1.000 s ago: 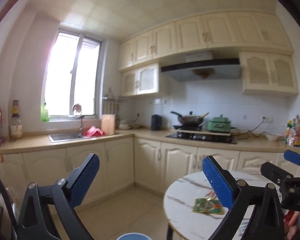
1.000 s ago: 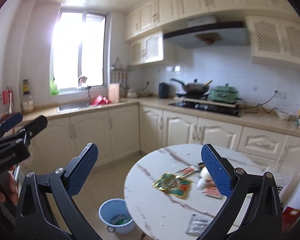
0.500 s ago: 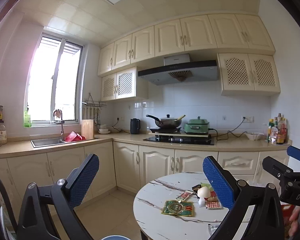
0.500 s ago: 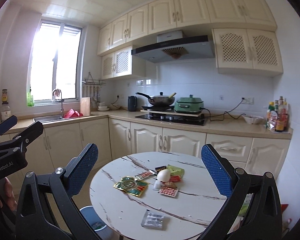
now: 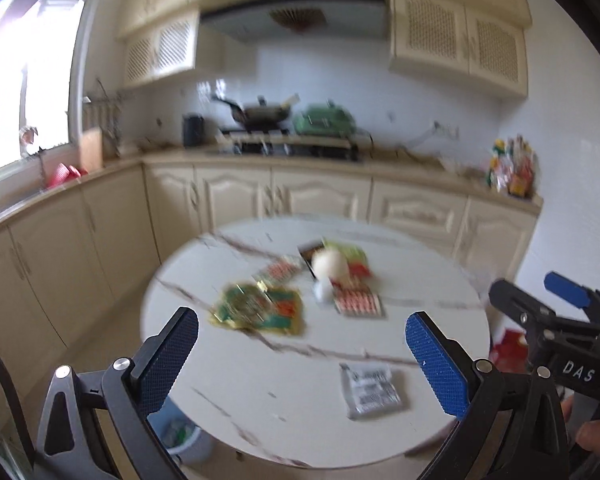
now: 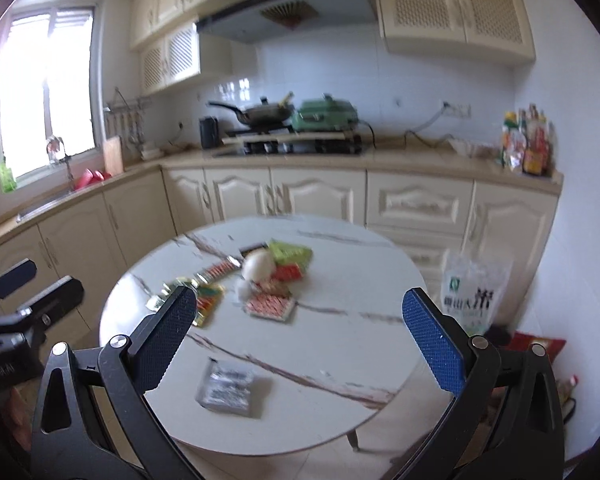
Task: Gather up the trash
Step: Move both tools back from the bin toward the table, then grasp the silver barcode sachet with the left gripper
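A round marble table (image 5: 260,400) (image 6: 340,360) holds scattered trash. A green and gold wrapper (image 5: 260,310) (image 6: 208,300) lies at the left. A red striped packet (image 5: 358,302) (image 6: 270,306) and a white crumpled ball (image 5: 330,264) (image 6: 258,266) lie in the middle, with a green wrapper (image 6: 290,252) behind. A clear silver packet (image 5: 372,390) (image 6: 230,388) lies nearest. My left gripper (image 5: 302,364) and right gripper (image 6: 300,342) are both open and empty, held above the table's near side. A blue bin (image 5: 180,440) stands on the floor under the table's left edge.
Cream kitchen cabinets (image 6: 320,196) wrap the back and left, with a stove, pan (image 6: 266,114) and green pot (image 6: 324,114) on the counter. A white plastic bag (image 6: 474,292) and a red bag (image 6: 536,344) sit on the floor right of the table.
Both views have tilted down and closed in on the table, so the trash looks larger and nearer. Both grippers stay open and empty.
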The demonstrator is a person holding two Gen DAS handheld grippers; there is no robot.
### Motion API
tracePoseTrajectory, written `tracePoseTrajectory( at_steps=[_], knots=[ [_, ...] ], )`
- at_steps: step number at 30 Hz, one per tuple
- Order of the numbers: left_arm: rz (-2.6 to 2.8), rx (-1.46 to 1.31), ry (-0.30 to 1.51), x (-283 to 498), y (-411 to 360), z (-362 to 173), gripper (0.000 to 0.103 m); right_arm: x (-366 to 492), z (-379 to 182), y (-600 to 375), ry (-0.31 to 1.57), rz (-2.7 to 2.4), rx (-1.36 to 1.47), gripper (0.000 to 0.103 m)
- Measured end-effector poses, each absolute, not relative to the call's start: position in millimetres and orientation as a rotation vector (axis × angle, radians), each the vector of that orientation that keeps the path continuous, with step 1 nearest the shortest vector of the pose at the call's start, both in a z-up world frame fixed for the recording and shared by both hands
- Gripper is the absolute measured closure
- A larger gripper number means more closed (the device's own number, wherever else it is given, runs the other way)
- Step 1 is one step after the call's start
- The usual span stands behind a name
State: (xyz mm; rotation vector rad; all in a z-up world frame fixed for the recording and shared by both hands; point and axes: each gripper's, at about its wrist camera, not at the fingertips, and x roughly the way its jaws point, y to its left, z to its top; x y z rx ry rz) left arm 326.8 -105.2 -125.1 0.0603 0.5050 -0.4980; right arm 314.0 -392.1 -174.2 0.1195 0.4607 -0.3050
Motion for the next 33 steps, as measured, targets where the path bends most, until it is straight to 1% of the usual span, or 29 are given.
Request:
tracePoseTrajectory(
  at_steps=[5, 7, 12, 13, 14, 15, 16, 19, 22, 27, 28, 29, 30, 31, 32, 33],
  knots=[
    [-0.541, 0.128, 0.649, 346.6, -150.6, -150.8, 0.001, 326.7, -218.0, -432.2, 0.576, -0.347, 0.172, 0.0],
    [-0.546, 0.154, 0.682, 352.5, -173.3, -154.9, 0.001, 330.6, -229.5, -444.6, 0.608, -0.35, 0.189, 0.0],
    [-0.55, 0.195, 0.754, 360.2, -196.6, -169.1, 0.002, 344.6, -246.2, -461.7, 0.662, -0.346, 0.201, 0.0],
    [-0.547, 0.2, 0.763, 363.6, -199.7, -170.2, 0.005, 347.5, -247.9, -463.4, 0.667, -0.341, 0.201, 0.0],
    [-0.55, 0.201, 0.774, 366.4, -200.8, -170.7, 0.013, 350.3, -250.6, -465.4, 0.675, -0.338, 0.202, 0.0],
    [-0.554, 0.198, 0.789, 371.9, -202.9, -177.2, 0.018, 353.2, -251.9, -466.9, 0.679, -0.335, 0.205, 0.0],
    [-0.554, 0.192, 0.81, 380.9, -205.4, -184.7, 0.029, 356.0, -253.5, -468.3, 0.681, -0.329, 0.209, 0.0],
    [-0.534, 0.197, 0.798, 394.1, -206.5, -185.1, 0.034, 365.0, -255.0, -468.1, 0.687, -0.317, 0.206, 0.0],
    [-0.538, 0.194, 0.787, 405.6, -209.2, -188.5, 0.05, 376.6, -255.9, -467.2, 0.694, -0.304, 0.197, 0.0],
    [-0.56, 0.187, 0.79, 419.0, -200.4, -192.5, 0.053, 399.6, -259.2, -463.0, 0.719, -0.287, 0.173, 0.0],
    [-0.57, 0.175, 0.787, 416.7, -191.8, -195.2, 0.056, 405.3, -259.5, -462.2, 0.725, -0.285, 0.165, 0.0],
    [-0.58, 0.161, 0.779, 418.9, -188.1, -193.2, 0.068, 411.3, -260.1, -461.6, 0.73, -0.279, 0.159, 0.0],
    [-0.59, 0.15, 0.771, 421.0, -184.5, -189.7, 0.073, 417.4, -260.2, -461.1, 0.737, -0.269, 0.157, 0.0],
    [-0.594, 0.14, 0.765, 424.2, -180.7, -185.7, 0.085, 422.1, -260.9, -461.0, 0.741, -0.258, 0.159, 0.0],
    [-0.593, 0.133, 0.762, 428.0, -177.9, -182.6, 0.091, 429.7, -261.1, -460.0, 0.747, -0.246, 0.161, 0.0],
    [-0.591, 0.13, 0.761, 433.1, -174.8, -180.7, 0.091, 435.6, -261.8, -459.2, 0.753, -0.238, 0.159, 0.0]
  ],
)
